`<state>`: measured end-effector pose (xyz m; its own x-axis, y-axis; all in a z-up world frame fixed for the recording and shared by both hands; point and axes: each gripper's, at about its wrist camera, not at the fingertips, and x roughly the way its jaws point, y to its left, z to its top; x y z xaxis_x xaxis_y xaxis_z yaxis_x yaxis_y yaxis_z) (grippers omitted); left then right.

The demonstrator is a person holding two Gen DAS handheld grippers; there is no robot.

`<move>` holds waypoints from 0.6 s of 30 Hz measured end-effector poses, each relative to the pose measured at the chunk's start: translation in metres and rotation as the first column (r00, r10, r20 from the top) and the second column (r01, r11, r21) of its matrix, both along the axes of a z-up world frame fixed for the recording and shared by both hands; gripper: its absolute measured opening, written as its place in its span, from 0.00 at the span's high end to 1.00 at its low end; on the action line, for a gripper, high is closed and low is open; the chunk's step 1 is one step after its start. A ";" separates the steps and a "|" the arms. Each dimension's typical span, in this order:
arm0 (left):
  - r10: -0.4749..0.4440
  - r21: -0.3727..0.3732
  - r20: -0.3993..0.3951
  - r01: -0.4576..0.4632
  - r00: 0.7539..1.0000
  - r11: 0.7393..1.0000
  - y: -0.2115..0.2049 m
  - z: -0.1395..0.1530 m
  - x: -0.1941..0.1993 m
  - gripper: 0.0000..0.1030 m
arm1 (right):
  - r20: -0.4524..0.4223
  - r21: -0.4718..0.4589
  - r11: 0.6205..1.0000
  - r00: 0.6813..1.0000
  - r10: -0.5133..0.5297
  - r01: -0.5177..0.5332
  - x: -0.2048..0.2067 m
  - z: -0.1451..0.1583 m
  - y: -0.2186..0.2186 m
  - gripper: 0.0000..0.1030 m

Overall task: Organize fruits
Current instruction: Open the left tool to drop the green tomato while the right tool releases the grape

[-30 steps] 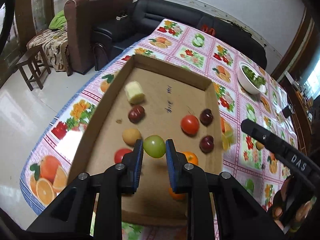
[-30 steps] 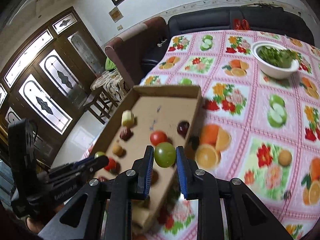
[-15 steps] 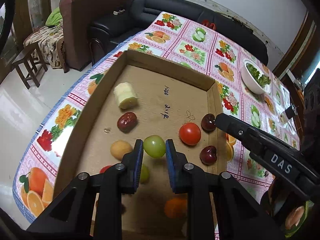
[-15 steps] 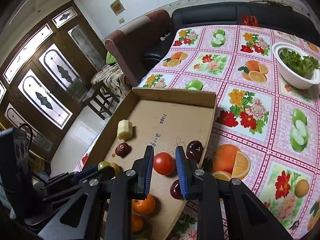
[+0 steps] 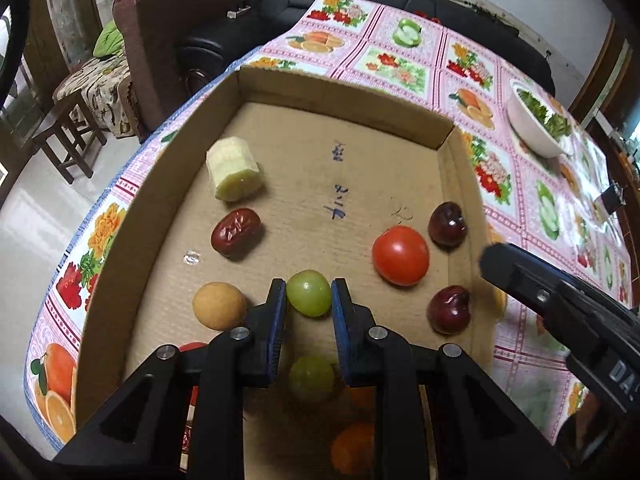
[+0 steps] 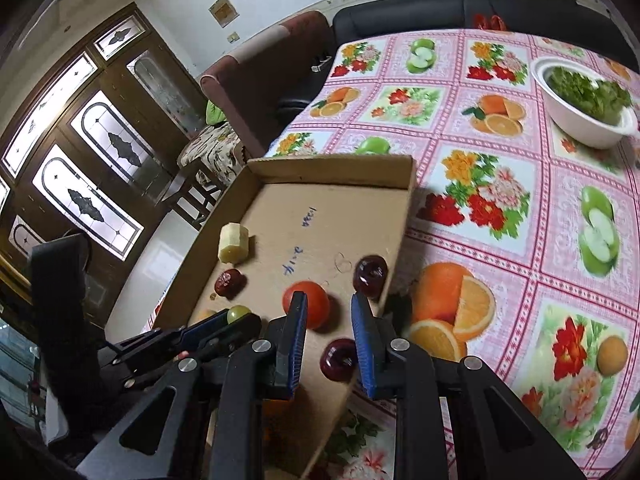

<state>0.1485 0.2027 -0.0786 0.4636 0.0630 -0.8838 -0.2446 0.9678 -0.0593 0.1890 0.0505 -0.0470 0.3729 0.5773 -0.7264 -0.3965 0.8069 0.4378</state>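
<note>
Left wrist view: left claw [image 5: 309, 305] grips a green grape [image 5: 308, 298] above the cardboard box [image 5: 344, 94]; right claw [image 6: 328, 330], nearly closed, holds nothing beside the tomato [image 6: 316, 307].

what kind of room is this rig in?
Likely a home living or dining room: black sofa and brown armchair behind a table with a fruit-print tablecloth, plus a bowl of greens.

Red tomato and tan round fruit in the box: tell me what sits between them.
In the left wrist view, a green grape held in the left gripper sits between the tan round fruit and the red tomato.
</note>
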 end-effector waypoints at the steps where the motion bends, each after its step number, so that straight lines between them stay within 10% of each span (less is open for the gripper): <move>1: 0.001 0.004 0.001 -0.001 1.000 1.000 -0.001 -0.001 0.000 0.80 | -0.003 0.002 1.000 1.000 -0.004 0.004 -0.002 -0.001 -0.002 0.76; 18: 0.013 0.044 0.036 -0.015 0.999 0.999 -0.011 0.017 -0.014 0.54 | -0.014 0.020 0.991 0.991 -0.134 0.134 -0.037 -0.002 -0.076 0.76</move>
